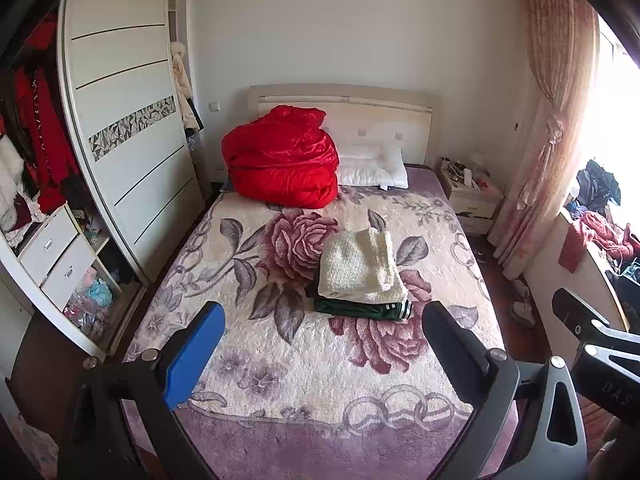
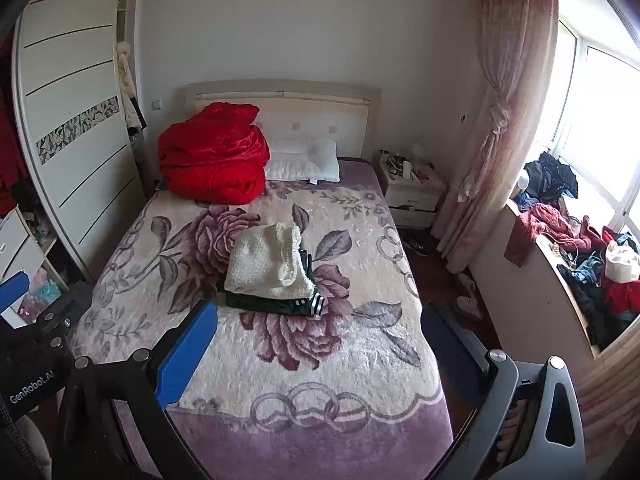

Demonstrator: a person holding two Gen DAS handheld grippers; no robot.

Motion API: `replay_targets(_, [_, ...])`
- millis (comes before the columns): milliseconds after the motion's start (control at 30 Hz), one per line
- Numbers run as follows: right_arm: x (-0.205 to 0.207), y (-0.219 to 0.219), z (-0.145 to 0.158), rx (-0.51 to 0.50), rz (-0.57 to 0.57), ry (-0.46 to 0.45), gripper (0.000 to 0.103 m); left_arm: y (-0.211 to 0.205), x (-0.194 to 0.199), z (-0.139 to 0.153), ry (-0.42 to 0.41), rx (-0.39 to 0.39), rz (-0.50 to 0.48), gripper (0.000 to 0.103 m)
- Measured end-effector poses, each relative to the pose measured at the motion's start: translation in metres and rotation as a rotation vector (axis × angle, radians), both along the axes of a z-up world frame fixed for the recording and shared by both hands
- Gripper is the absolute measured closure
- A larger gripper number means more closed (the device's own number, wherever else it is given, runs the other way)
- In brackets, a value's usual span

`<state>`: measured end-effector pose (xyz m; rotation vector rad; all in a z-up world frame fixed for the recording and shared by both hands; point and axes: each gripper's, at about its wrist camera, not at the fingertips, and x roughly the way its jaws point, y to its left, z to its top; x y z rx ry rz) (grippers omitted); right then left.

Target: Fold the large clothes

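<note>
Bed (image 1: pixel 280 380): covered by a floral blanket, cream with purple-red roses.
Folded clothes: cream knit sweater (image 1: pixel 356 264) lying on top of a dark green garment (image 1: pixel 360 309) with striped cuff, stacked near the middle of the bed.
Red quilt (image 1: pixel 280 160): bundled at the head of the bed, beside a white pillow (image 1: pixel 374 168).
Left gripper (image 1: pixel 320 360): above the foot of the bed, jaws wide apart, empty.
Right gripper (image 2: pixel 318 356): likewise, jaws apart, holding nothing.
Wardrobe (image 1: pixel 120 120): left of the bed, partly open.
Nightstand (image 2: pixel 412 194): right of the bed.
Window ledge (image 2: pixel 560 248): heaped with loose clothes.
</note>
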<state>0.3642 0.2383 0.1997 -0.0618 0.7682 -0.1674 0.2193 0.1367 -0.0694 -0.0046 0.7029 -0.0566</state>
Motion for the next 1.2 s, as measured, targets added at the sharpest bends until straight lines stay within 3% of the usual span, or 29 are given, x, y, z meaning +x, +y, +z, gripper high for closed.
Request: replay_targets(1200, [-0.006, 0.009, 0.006, -0.001, -0.023, -0.017, 0.0, -0.006, -0.009, 0.011, -0.017, 0.001, 0.003, 0.002])
